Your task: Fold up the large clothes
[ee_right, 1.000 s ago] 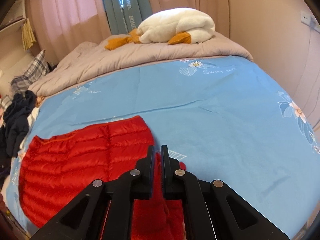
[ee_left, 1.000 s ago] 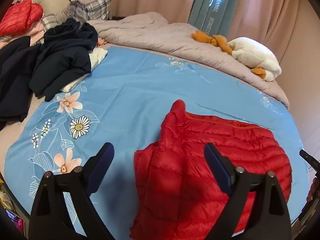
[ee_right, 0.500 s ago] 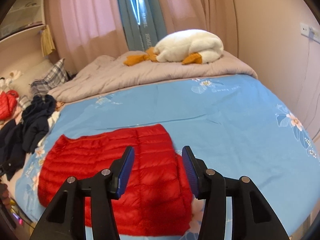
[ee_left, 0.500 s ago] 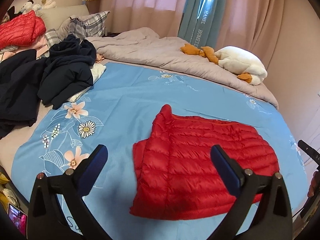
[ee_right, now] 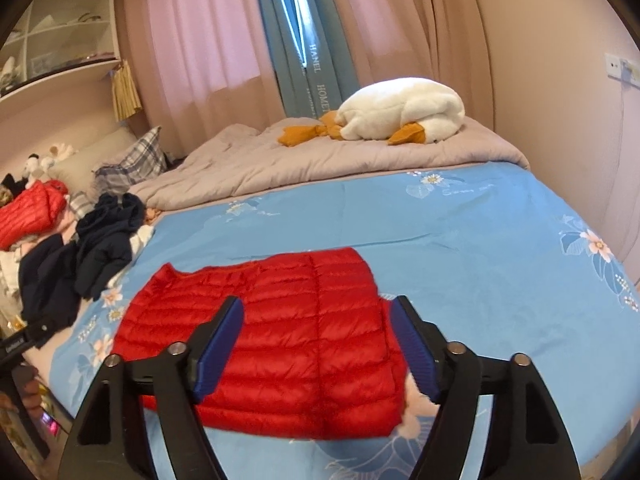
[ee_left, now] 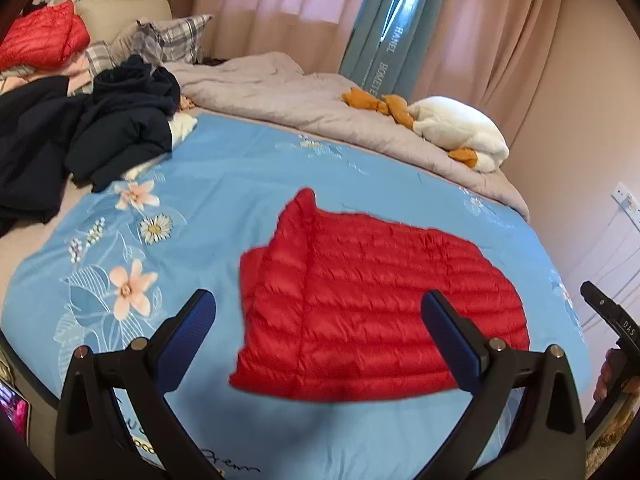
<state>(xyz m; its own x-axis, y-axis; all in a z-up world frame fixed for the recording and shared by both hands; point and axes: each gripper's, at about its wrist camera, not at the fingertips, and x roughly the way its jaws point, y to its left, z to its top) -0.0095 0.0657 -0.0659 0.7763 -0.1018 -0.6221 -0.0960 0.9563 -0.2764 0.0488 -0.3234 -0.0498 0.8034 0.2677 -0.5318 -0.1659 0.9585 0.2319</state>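
My left gripper [ee_left: 318,334] is spread wide; my right gripper [ee_right: 316,346] has just been opening, empty. The folded red puffer jacket [ee_left: 372,320] lies on the blue sheet [ee_left: 240,168]; its slippery fill may spring open.

Daylit pink curtains [ee_right: 208,40] hang behind the bed [ee_right: 480,232].

From my left wrist view, bare blue sheet [ee_left: 248,168] lies open from 10 to 1 o'clock around the red jacket [ee_left: 372,304]. Dark clothes [ee_left: 100,136] crowd 10 o'clock; the grey duvet [ee_left: 288,100] and plush goose [ee_left: 460,132] block 12 to 2.
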